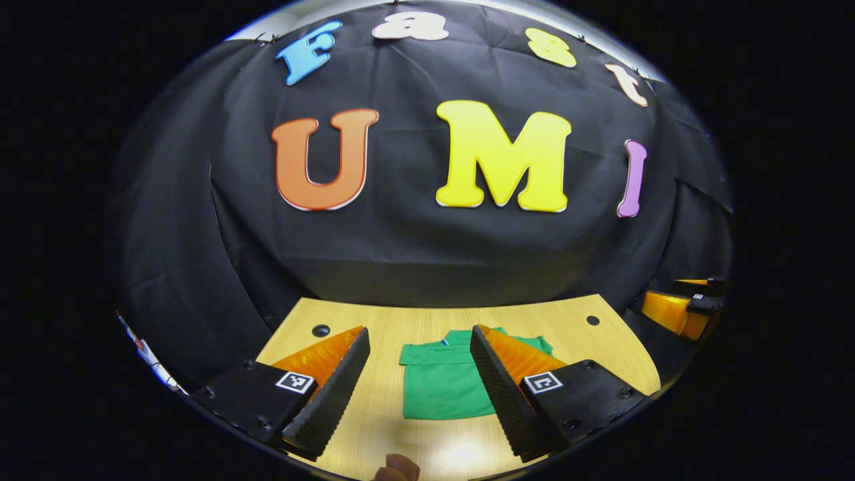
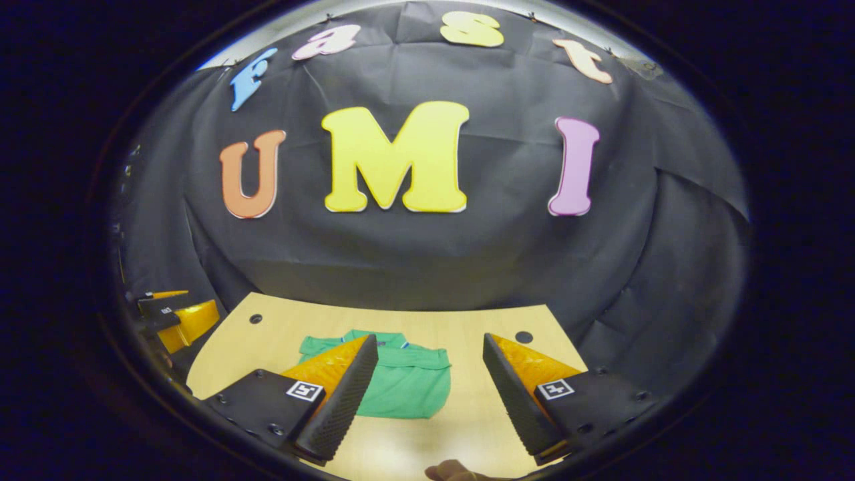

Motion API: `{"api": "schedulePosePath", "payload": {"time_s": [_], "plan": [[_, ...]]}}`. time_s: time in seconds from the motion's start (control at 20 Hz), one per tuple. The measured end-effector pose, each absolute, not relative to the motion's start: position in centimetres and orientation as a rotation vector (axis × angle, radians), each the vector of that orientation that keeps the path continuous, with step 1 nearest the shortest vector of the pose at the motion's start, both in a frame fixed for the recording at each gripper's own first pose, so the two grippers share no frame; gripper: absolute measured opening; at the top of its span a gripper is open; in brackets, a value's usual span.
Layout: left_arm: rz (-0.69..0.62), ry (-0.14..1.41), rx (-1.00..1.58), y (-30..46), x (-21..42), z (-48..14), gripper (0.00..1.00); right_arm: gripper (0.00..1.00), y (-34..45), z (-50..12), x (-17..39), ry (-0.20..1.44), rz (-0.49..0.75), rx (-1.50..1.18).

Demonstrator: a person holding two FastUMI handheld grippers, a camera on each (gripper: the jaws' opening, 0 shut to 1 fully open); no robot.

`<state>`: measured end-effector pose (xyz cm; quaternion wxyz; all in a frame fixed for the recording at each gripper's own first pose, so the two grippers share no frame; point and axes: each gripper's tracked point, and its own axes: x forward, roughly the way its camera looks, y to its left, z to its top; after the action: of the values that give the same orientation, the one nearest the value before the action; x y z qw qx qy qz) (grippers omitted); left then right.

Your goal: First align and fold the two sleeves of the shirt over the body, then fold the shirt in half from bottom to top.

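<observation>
Ahead, shirt lies beyond both parted grippers.

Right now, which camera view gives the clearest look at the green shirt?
The right gripper view: the green shirt shows its collar and most of its body. In the left gripper view, a finger covers the right side of the shirt.

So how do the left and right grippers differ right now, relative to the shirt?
The left gripper frames the shirt's left part, its right-hand finger overlapping the cloth in that view. The right gripper frames the shirt's right part, its left-hand finger overlapping it. Both are open, above the table, holding nothing.
</observation>
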<state>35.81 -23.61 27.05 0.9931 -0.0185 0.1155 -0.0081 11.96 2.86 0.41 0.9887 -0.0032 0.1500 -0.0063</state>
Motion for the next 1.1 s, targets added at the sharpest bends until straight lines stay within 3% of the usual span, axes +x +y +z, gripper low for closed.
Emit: {"api": "schedulePosePath", "payload": {"time_s": [0.15, 0.55, 0.9, 1.1], "plan": [[-0.027, 0.188, -0.036, -24.0, 32.8, 28.5, 0.98, 0.99, 4.9, 1.6, 9.8, 0.272, 0.028, -0.033], [0.002, 0.146, -0.005, -22.6, 26.4, 29.5, 0.98, 0.97, 6.6, 4.5, 3.0, 0.146, -0.005, -0.037], [0.0, 0.087, -0.039, -23.3, 25.1, 30.8, 0.98, 0.97, 5.2, 5.4, 0.4, 0.058, -0.045, -0.016], [-0.014, 0.112, -0.054, -23.8, 24.9, 30.1, 0.98, 0.98, 5.4, 3.5, 0.8, 0.09, -0.048, -0.034]]}}
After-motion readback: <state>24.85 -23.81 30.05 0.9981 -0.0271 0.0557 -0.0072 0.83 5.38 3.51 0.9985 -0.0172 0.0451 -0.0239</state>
